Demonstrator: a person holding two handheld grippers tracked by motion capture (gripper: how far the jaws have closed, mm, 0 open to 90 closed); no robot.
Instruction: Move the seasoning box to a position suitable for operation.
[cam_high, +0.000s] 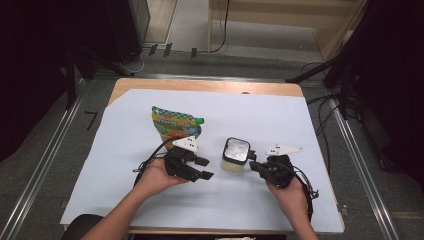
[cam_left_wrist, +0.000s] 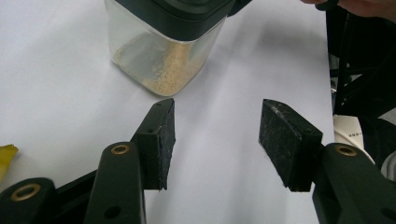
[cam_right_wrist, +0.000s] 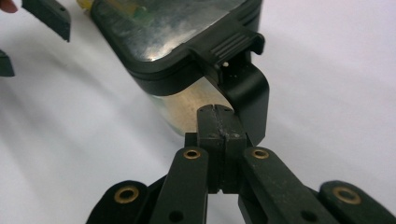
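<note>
Two black jaws of the left gripper (cam_left_wrist: 215, 140) are seen spread wide apart in the left gripper view, with bare white sheet between the pads and nothing held. Just beyond the tips, a clear container (cam_left_wrist: 161, 60) with pale granules at its bottom is shown standing on the sheet, apart from both pads.

In the high view the left gripper (cam_high: 202, 168) is held by the left hand (cam_high: 157, 176) at the near middle of the table (cam_high: 200, 85), its jaws directed toward the container (cam_high: 235, 155), which stands just beside it. Behind this gripper, a green and orange pouch (cam_high: 175, 125) is seen lying flat on the white sheet (cam_high: 150, 200).

The right gripper (cam_right_wrist: 219, 121) is shown with its jaws pressed together, pads meeting at a thin seam. Its tips lie right at the black latch (cam_right_wrist: 245, 84) that hangs from the container's dark lid (cam_right_wrist: 177, 28); whether anything is pinched between them cannot be told. In the high view this gripper (cam_high: 255, 167) is held by the right hand (cam_high: 292, 192) against the container's right side.
</note>
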